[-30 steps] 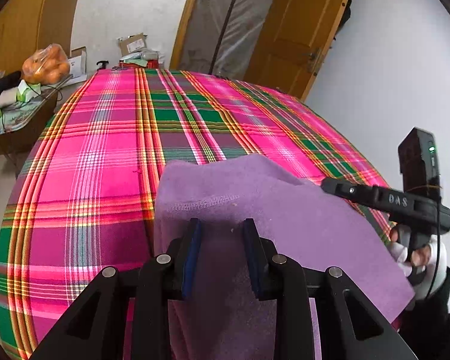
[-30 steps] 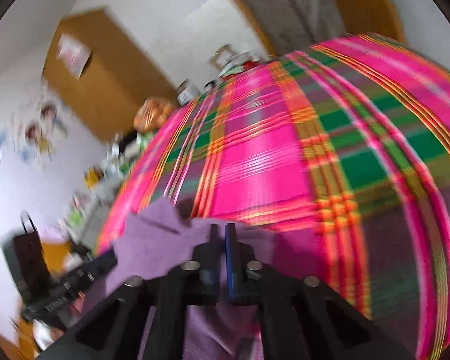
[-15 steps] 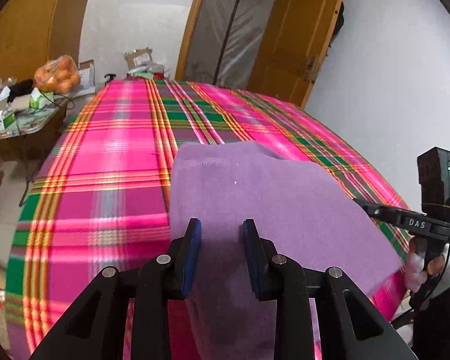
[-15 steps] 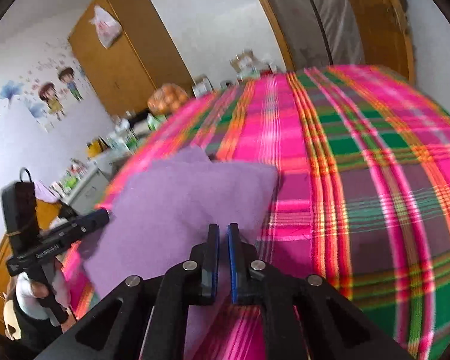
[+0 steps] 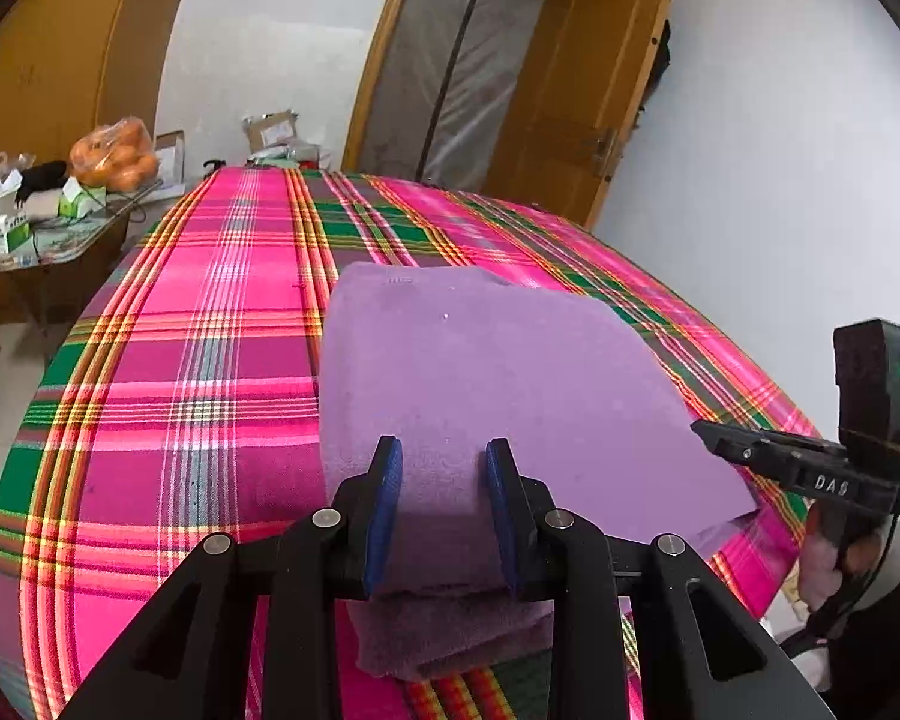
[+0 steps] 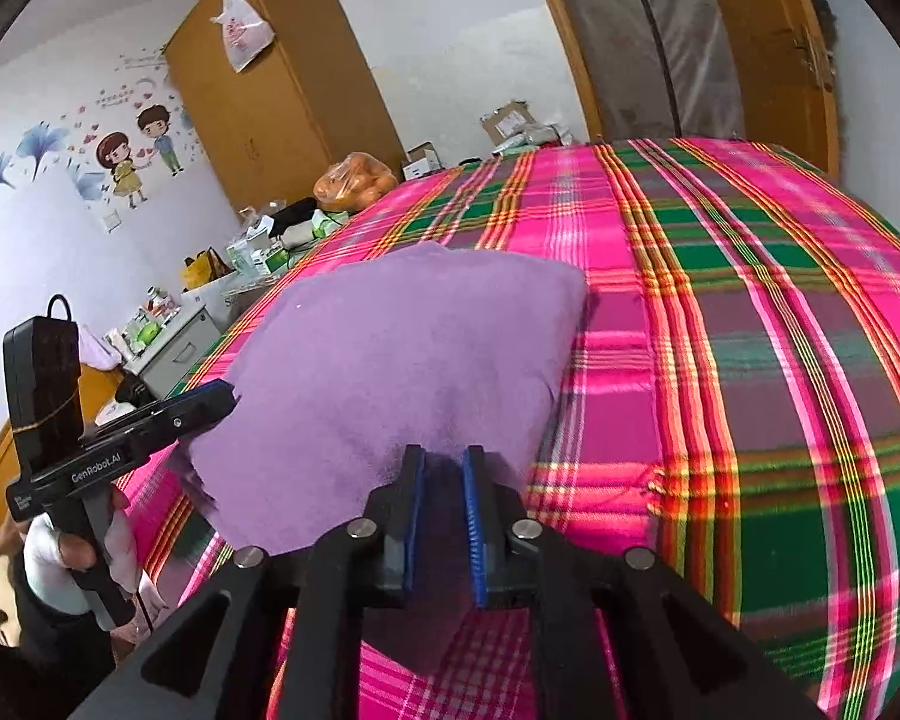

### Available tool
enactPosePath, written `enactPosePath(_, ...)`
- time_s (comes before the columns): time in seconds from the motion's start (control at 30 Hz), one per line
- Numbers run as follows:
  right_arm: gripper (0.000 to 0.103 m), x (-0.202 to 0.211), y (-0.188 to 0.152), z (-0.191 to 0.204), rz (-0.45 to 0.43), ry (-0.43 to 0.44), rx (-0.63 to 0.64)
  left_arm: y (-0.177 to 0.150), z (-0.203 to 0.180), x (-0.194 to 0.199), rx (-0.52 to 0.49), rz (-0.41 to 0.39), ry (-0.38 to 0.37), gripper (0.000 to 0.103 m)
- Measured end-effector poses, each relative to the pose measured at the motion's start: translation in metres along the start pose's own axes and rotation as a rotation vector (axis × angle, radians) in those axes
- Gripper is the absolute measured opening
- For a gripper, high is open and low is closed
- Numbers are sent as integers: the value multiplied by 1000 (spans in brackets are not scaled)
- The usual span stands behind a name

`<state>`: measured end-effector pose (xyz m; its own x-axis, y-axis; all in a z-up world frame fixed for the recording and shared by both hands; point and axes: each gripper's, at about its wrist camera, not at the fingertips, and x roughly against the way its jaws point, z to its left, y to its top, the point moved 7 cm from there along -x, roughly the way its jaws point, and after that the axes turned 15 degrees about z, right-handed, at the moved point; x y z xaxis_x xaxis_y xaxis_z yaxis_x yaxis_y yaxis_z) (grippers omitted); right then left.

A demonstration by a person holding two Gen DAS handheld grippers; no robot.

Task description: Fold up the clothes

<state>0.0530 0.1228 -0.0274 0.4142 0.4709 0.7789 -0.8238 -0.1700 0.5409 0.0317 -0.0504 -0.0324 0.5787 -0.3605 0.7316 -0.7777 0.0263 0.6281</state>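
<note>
A purple fleece garment (image 5: 480,372) lies folded on the pink plaid cloth (image 5: 210,360), near its front edge. My left gripper (image 5: 444,462) is open over the garment's near left edge, with the folded layers between and below its pads. My right gripper (image 6: 441,468) is slightly open at the garment's near right corner (image 6: 390,360); the cloth lies just ahead of its blue pads. Each gripper shows in the other's view: the right one (image 5: 708,429) at the garment's right edge, the left one (image 6: 225,393) at its left edge.
The plaid cloth (image 6: 720,330) stretches far ahead and to the right. A cluttered side table (image 5: 24,234) with a bag of oranges (image 5: 114,153) stands at the left. A wooden wardrobe (image 6: 282,90) and a door (image 5: 570,78) are at the back.
The garment has been brought down and laid flat on the cloth. My right gripper, shut on its corner before, has opened a little. Both grippers have drawn back toward the near edge.
</note>
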Motion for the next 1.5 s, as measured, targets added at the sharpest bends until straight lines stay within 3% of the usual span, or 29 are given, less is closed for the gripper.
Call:
enactPosePath(0.13, 16, 10, -3, 1, -20, -29, -6, -2, 0, 1, 6, -3, -14, 30)
enactPosePath(0.27, 13, 21, 1, 23, -108, -47, 71, -5, -1, 3, 6, -2, -18, 30)
enactPosePath(0.37, 20, 10, -4, 38, -101, -56, 131, -7, -3, 4, -10, -8, 2, 30)
enactPosePath(0.53, 20, 7, -8, 43, -101, -54, 170, -13, -3, 10, -34, -32, 10, 30)
enactPosePath(0.77, 20, 5, 2, 40, -37, -31, 153, -15, -10, 11, -88, -6, 36, 30)
enactPosePath(0.87, 16, 13, 18, 33, -55, -58, 124, -6, -12, 11, -111, 45, 47, 30)
enactPosePath(1.07, 15, 10, 62, 19, -66, -98, 90, 40, -12, 7, -149, 40, 66, 34)
enactPosePath(1.17, 15, -2, 87, 19, -41, -107, 104, 67, -13, -6, -180, 62, 70, 44)
enactPosePath(1.33, 15, -29, 116, 20, 17, -120, 132, 99, -2, -40, -159, 137, 44, 43)
enactPosePath(1.5, 15, -65, 124, 16, 93, -146, 146, 98, 11, -65, -118, 196, 16, 43)
